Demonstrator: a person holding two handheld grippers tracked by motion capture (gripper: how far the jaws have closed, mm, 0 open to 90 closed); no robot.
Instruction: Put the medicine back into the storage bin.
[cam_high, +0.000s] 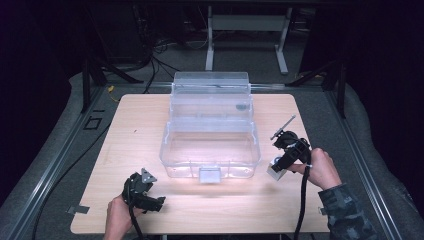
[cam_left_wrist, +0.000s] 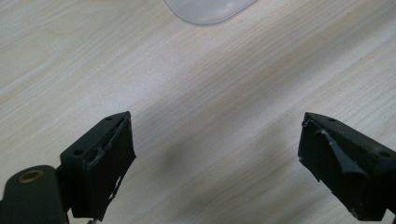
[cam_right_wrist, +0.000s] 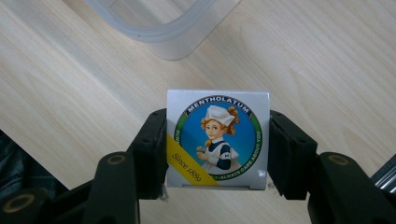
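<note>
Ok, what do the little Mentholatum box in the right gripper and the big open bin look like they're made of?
Mentholatum box: probably thin card with a glossy silver print; flat faces, crisp edges and a soft sheen suggest it, though I can't rule out tin. Bin: clear, slightly frosted rigid plastic; the table shows through its walls, and its rim is rounded and moulded.

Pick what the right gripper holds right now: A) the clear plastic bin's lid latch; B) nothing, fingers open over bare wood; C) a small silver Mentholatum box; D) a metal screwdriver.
C: in the right gripper view the right gripper has its fingers pressed on both sides of the small silver Mentholatum box, above the light wooden table and apart from the clear plastic bin.
</note>
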